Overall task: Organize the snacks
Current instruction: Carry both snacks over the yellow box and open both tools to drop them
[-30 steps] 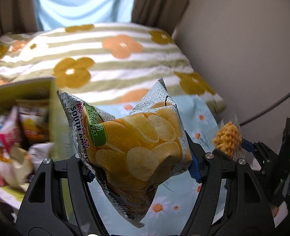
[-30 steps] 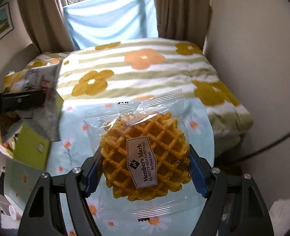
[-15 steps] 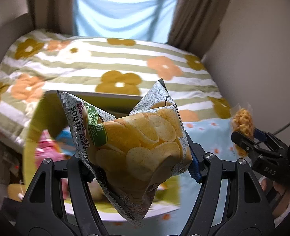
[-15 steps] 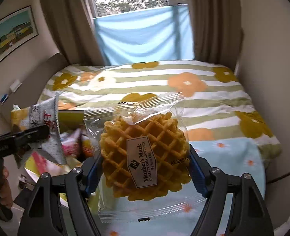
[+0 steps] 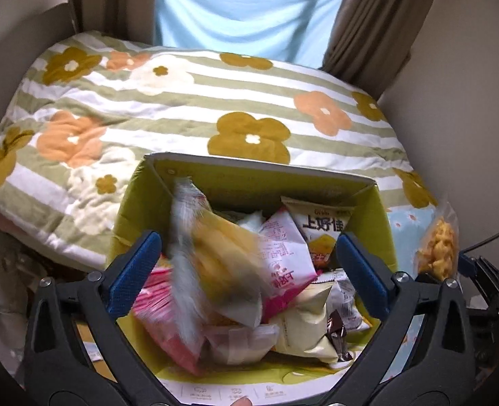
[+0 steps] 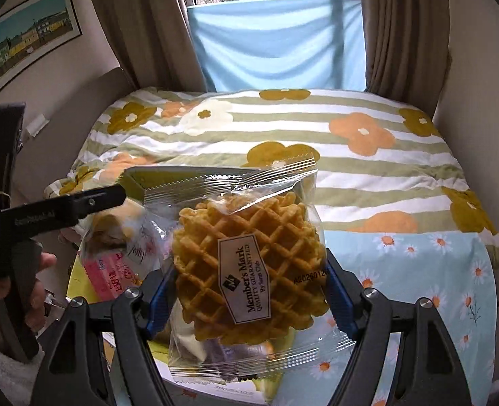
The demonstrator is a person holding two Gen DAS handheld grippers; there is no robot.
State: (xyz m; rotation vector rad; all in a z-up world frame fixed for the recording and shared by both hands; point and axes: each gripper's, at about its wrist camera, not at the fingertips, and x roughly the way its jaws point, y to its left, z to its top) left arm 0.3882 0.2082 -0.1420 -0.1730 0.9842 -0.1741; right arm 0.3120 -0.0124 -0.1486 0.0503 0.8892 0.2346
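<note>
My left gripper (image 5: 249, 270) is open above a yellow-green box (image 5: 383, 223) full of snack packets. The potato chip bag (image 5: 215, 264) is blurred between and below the blue pads, apart from them, falling onto the packets. My right gripper (image 6: 242, 297) is shut on a clear-wrapped Member's Mark waffle (image 6: 246, 270), held up to the right of the box (image 6: 155, 177). The waffle also shows at the right edge of the left wrist view (image 5: 438, 253). The left gripper (image 6: 80, 203) shows in the right wrist view, over the box.
The box holds a pink packet (image 5: 283, 257), a white-and-yellow packet (image 5: 320, 233) and a pale bag (image 5: 303, 331). A striped floral quilt (image 5: 188, 115) lies behind the box. A light-blue daisy cloth (image 6: 428, 270) lies to the right. Curtains (image 6: 401, 27) and wall stand behind.
The left gripper moved over the box and opened; the chip bag left its pads and drops into the box. The right gripper still holds the waffle and moved toward the box.
</note>
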